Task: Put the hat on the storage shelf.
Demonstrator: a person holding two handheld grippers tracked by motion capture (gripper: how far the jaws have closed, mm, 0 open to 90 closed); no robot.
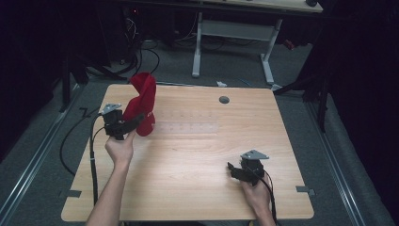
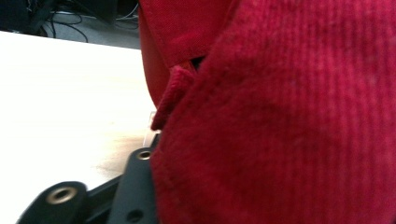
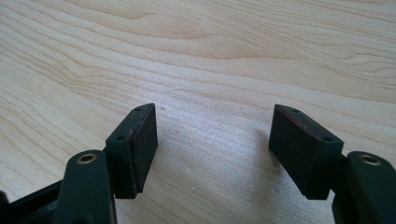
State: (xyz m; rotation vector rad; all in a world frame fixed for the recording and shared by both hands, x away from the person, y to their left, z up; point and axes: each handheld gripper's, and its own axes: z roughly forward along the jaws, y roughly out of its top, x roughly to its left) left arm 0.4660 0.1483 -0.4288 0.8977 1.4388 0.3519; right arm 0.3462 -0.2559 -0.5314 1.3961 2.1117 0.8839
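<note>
Left gripper (image 1: 134,123): reaching into the red cloth (image 1: 143,101) at its lower edge; whether the pads are pressing on the fabric or parted around it cannot be told, since the cloth is covering them.
Red cloth: standing bunched and upright near the table's (image 1: 197,188) far-left corner, its base resting on the wood, probably being propped by the left gripper.
Right gripper (image 3: 212,140): hovering low over bare wood at the near right, jaws parted with nothing between them, apparently waiting clear of the work.
</note>
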